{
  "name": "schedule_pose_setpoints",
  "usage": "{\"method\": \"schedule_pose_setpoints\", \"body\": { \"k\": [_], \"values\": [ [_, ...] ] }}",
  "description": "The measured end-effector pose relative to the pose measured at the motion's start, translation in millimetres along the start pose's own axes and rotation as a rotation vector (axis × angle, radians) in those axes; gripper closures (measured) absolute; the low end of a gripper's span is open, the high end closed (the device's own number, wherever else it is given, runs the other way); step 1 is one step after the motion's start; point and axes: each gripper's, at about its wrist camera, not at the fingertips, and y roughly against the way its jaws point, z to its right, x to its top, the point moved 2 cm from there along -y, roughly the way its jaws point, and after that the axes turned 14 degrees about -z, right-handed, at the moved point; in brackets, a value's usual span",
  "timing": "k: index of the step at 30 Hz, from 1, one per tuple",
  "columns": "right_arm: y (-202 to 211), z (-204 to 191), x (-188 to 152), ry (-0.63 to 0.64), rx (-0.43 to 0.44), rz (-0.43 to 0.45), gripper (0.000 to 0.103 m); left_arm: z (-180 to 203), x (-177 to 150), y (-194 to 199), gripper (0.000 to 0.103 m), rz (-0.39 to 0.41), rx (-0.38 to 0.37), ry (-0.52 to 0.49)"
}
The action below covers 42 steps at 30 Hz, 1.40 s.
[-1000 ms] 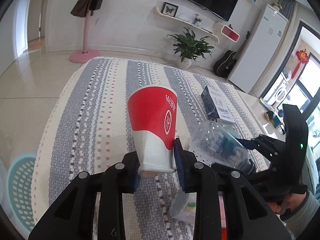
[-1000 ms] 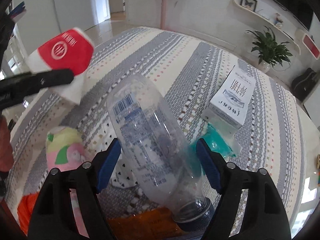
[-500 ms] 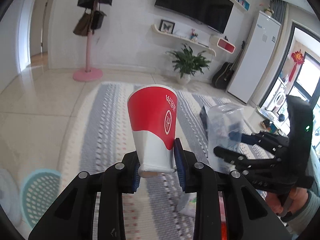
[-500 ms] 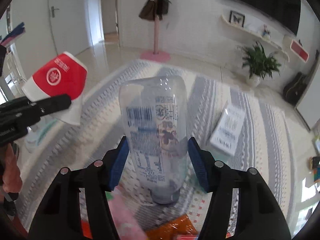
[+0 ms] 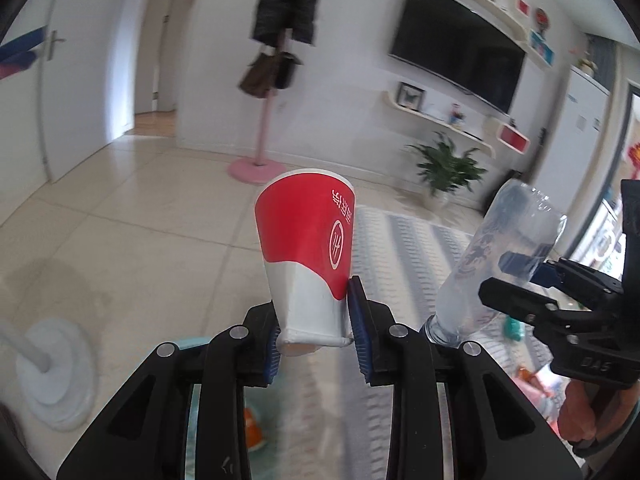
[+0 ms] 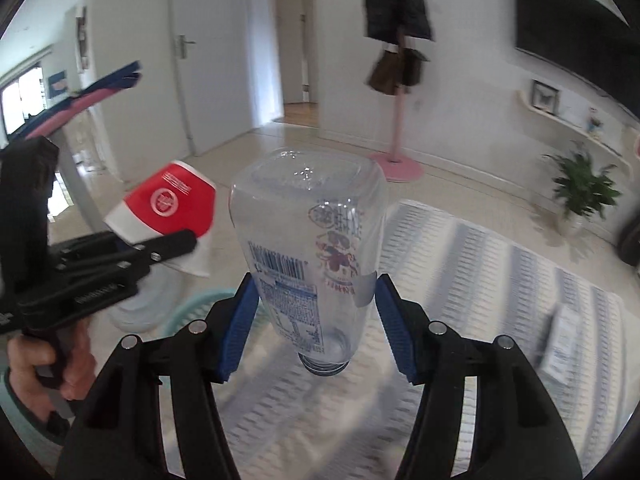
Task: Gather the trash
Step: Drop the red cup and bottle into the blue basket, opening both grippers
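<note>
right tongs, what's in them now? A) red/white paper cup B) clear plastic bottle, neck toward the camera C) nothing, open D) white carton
B: in the right wrist view the right tongs are shut on the clear plastic bottle, blue pads on both sides, neck toward the camera; the paper cup sits in the left tongs.

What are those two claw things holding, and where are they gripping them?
Left gripper pinches the paper cup near its white base. Right gripper clamps the plastic bottle around its labelled body.
</note>
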Motion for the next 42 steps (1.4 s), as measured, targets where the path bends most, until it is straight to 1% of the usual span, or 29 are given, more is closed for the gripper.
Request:
{"method": "schedule_pose_setpoints", "body": {
  "k": [5, 7, 9, 11, 14, 18, 19, 20, 22, 23, 27, 29, 33, 34, 36, 40, 42],
  "values": [
    [-34, -65, 17, 0.034, 0.130, -0.016, 0.047, -60, -11, 8, 0.075, -0.019, 0.069, 0.077],
    [-54, -80, 19, 0.037, 0.174, -0.046, 0.047, -86, -22, 5, 0.074, -0.035, 0.096, 0.115],
    [-75, -97, 19, 0.037, 0.204, -0.084, 0.047, -103, -32, -2, 0.074, -0.051, 0.130, 0.133],
    [-93, -110, 17, 0.035, 0.216, -0.121, 0.047, -125, -47, -15, 0.074, -0.091, 0.142, 0.175],
    [-118, -123, 7, 0.030, 0.220, -0.168, 0.046, -146, -61, -33, 0.074, -0.129, 0.139, 0.220],
    [-142, -131, 6, 0.019, 0.197, -0.219, 0.046, -158, -69, -53, 0.073, -0.165, 0.131, 0.238],
    [-151, -131, 7, 0.011, 0.190, -0.240, 0.046, -160, -71, -57, 0.070, -0.172, 0.127, 0.243],
    [-155, -134, 8, 0.008, 0.186, -0.254, 0.046, -162, -72, -60, 0.059, -0.176, 0.122, 0.248],
    [-167, -135, 9, -0.003, 0.181, -0.298, 0.046, -165, -76, -63, 0.048, -0.176, 0.116, 0.260],
    [-173, -134, 9, -0.013, 0.178, -0.319, 0.046, -169, -76, -66, 0.045, -0.179, 0.110, 0.265],
    [-178, -129, 7, -0.034, 0.189, -0.327, 0.045, -165, -78, -73, 0.044, -0.196, 0.096, 0.262],
    [-177, -130, 5, -0.036, 0.186, -0.325, 0.045, -166, -79, -72, 0.041, -0.193, 0.094, 0.257],
    [-168, -130, 1, -0.016, 0.187, -0.323, 0.044, -163, -81, -64, 0.041, -0.179, 0.080, 0.258],
    [-166, -130, 2, -0.012, 0.193, -0.320, 0.037, -163, -81, -62, 0.041, -0.175, 0.080, 0.257],
    [-156, -128, 1, -0.005, 0.193, -0.302, 0.025, -156, -77, -58, 0.041, -0.167, 0.081, 0.251],
    [-133, -117, -3, -0.007, 0.200, -0.269, 0.025, -150, -73, -49, 0.041, -0.151, 0.088, 0.254],
    [-121, -109, -2, -0.019, 0.201, -0.246, 0.025, -148, -74, -43, 0.041, -0.137, 0.089, 0.281]
  ]
}}
